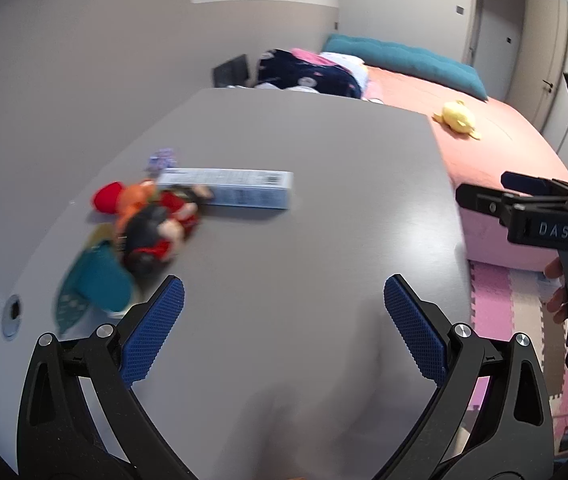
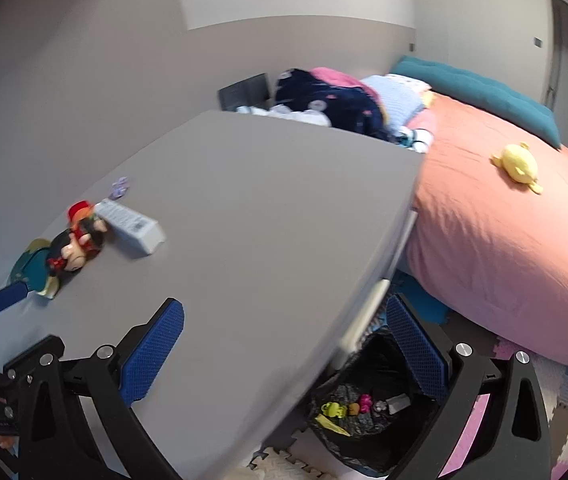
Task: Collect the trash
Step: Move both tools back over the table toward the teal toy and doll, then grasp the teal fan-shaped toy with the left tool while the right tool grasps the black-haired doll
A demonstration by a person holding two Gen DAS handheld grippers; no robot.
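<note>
On the grey table (image 1: 304,152) lies a long pale-blue box (image 1: 227,188), its left end against a red, orange and black plush toy (image 1: 151,220). A teal card-like item (image 1: 95,284) sits nearer to me, blurred, and a small purple wrapper (image 1: 161,158) lies behind the box. My left gripper (image 1: 284,284) hangs open over bare table, right of the toy. My right gripper (image 2: 284,304) is open too, straddling the table's right edge above a black-lined trash bin (image 2: 364,408) that holds several small colourful bits. The box (image 2: 131,224) and toy (image 2: 79,240) also show in the right wrist view.
A bed with a pink cover (image 2: 504,248) stands to the right of the table, with a yellow plush (image 2: 518,164), a teal cushion (image 1: 404,60) and piled bedding (image 2: 332,100). Pink and beige foam mats (image 1: 496,300) cover the floor. A cable hole (image 1: 13,312) sits at the table's left.
</note>
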